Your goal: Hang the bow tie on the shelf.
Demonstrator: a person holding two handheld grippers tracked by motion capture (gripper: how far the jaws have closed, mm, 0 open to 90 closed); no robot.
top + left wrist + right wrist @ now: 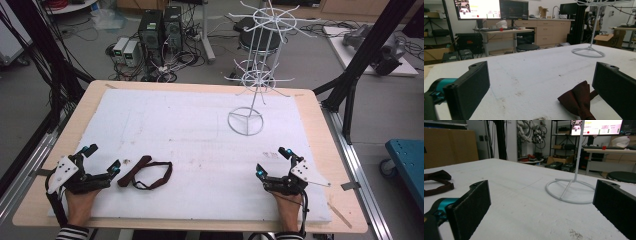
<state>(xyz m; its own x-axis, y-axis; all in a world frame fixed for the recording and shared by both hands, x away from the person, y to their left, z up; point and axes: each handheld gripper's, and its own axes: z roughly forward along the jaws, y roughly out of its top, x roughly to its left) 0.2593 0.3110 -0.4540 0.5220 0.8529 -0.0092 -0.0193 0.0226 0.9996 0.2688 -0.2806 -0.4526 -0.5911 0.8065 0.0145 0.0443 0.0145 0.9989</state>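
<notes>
Your left gripper point(102, 159) rests at the table's point(310, 107) near left corner, jaws spread and holding nothing; the dark red bow tie point(145, 172) with its looped strap lies on the white foam sheet point(190, 125) just beside its right jaw. Your right gripper point(272, 161) rests near the table's near right corner, jaws likewise spread and empty. The white wire display stand point(252, 75) stands upright toward the far edge, right of centre

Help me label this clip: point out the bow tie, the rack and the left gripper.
bow tie point(131, 173): high view, on the dark red bow end.
rack point(245, 121): high view, on its round wire base.
left gripper point(102, 160): high view, midway between its open jaw tips.
</notes>
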